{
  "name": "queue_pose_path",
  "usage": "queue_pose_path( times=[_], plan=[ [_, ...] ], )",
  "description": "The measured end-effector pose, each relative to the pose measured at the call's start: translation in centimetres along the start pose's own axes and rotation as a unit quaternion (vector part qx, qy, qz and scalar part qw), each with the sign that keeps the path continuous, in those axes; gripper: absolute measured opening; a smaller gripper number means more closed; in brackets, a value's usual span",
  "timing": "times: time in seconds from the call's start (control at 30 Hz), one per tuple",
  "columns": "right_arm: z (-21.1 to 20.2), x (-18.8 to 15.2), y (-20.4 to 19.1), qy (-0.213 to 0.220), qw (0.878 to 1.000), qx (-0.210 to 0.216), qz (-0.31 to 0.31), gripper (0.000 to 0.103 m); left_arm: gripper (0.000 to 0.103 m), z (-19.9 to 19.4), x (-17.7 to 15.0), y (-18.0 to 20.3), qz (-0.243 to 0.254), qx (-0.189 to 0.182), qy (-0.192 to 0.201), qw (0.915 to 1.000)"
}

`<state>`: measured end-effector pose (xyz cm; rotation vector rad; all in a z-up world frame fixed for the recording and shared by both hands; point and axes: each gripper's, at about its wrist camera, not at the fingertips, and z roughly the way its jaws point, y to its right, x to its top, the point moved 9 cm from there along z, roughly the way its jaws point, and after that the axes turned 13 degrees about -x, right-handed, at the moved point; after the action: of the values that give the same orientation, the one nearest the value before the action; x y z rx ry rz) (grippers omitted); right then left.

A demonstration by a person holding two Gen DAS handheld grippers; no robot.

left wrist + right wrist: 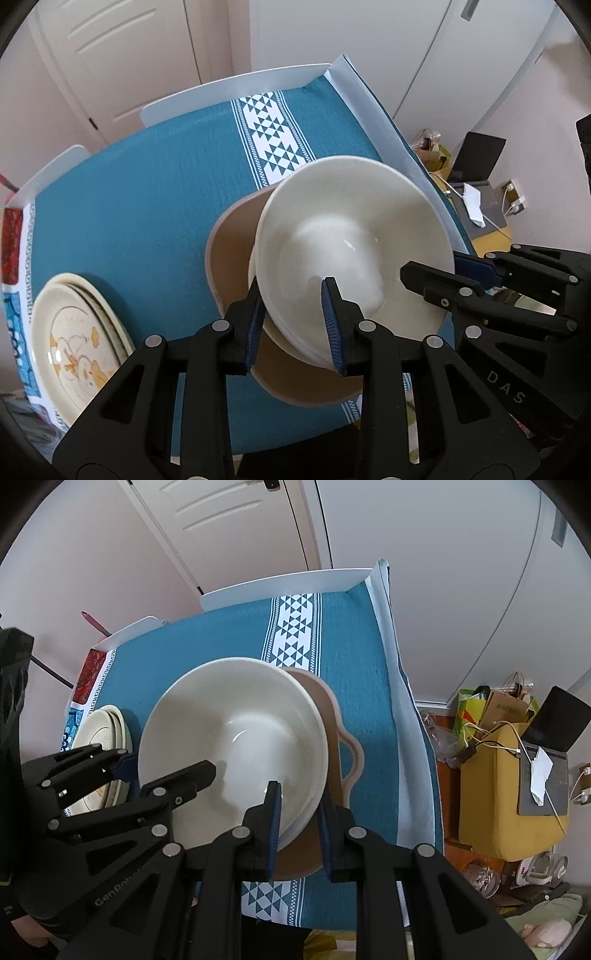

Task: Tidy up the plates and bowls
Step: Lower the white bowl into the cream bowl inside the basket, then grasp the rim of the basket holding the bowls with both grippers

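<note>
A large white bowl (351, 236) is held tilted over a tan dish with a wavy rim (229, 243) on the teal tablecloth. My left gripper (295, 325) is shut on the white bowl's near rim, one finger inside, one outside. My right gripper (299, 823) is shut on the same white bowl (236, 731) at its right rim, above the tan dish (343, 753). Each gripper shows in the other's view: the right one (476, 280) and the left one (122, 775). A stack of cream plates with an orange drawing (77, 343) lies at the left, and shows in the right wrist view too (107, 727).
The table with the teal cloth (147, 192) has a white patterned band (273, 140) down its middle. White chair backs (236, 92) stand at the far edge. To the right, below the table, are a yellow stool with a laptop (546, 760), cables and bags (491, 705).
</note>
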<state>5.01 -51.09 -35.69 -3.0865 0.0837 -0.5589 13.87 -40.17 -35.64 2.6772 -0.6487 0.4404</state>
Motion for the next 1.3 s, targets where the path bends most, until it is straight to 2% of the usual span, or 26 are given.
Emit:
queue_pose_path(
  times=[0.23, 0.47, 0.6, 0.77, 0.8, 0.83, 0.87, 0.9, 0.93, 0.97, 1.0, 1.13, 1.3],
  plan=[
    [-0.1, -0.1, 0.0, -0.003, 1.000, -0.001, 0.006, 0.017, 0.026, -0.1, 0.1, -0.5, 0.002, 0.004, 0.000, 1.0000],
    [-0.9, 0.4, 0.1, -0.002, 1.000, -0.002, 0.016, 0.017, 0.026, -0.5, 0.1, -0.8, -0.009, -0.015, -0.009, 0.9998],
    [-3.8, 1.8, 0.4, 0.023, 0.999, 0.008, 0.025, 0.017, 0.026, -3.1, 0.9, -0.9, -0.009, -0.022, 0.010, 0.9997],
    [-7.4, 3.8, 0.7, 0.052, 0.998, 0.014, 0.024, 0.017, 0.028, -8.6, 2.8, -1.9, -0.005, -0.021, 0.059, 0.9980],
    [-8.0, 4.1, 0.7, 0.058, 0.998, 0.015, 0.024, 0.017, 0.029, -9.5, 3.0, -2.2, -0.005, -0.018, 0.066, 0.9977],
    [-8.7, 4.5, 0.9, 0.065, 0.997, 0.016, 0.025, 0.019, 0.036, -10.2, 3.2, -2.5, -0.004, -0.015, 0.071, 0.9974],
    [-9.1, 4.6, 0.9, 0.070, 0.997, 0.018, 0.026, 0.024, 0.055, -11.0, 3.5, -2.9, -0.004, -0.009, 0.076, 0.9971],
    [-9.6, 4.9, 1.0, 0.076, 0.997, 0.023, 0.026, 0.046, 0.071, -11.5, 3.8, -3.3, -0.003, -0.005, 0.083, 0.9966],
    [-10.1, 5.1, 1.0, 0.085, 0.996, 0.027, 0.027, 0.080, 0.099, -12.1, 4.1, -3.7, -0.003, 0.000, 0.092, 0.9957],
    [-10.5, 5.2, 1.2, 0.092, 0.995, 0.030, 0.028, 0.094, 0.103, -12.8, 4.4, -4.2, -0.002, 0.009, 0.110, 0.9939],
    [-10.8, 5.4, 1.3, 0.100, 0.994, 0.031, 0.029, 0.103, 0.103, -13.4, 4.6, -4.7, 0.001, 0.017, 0.122, 0.9924],
    [-11.4, 5.7, 2.6, 0.134, 0.991, 0.012, 0.023, 0.103, 0.103, -12.7, 4.1, -6.3, 0.013, 0.033, 0.086, 0.9956],
    [-8.7, 3.5, 4.5, 0.054, 0.995, -0.071, -0.032, 0.103, 0.103, -9.9, 1.7, -6.7, 0.022, 0.013, 0.027, 0.9993]
  ],
)
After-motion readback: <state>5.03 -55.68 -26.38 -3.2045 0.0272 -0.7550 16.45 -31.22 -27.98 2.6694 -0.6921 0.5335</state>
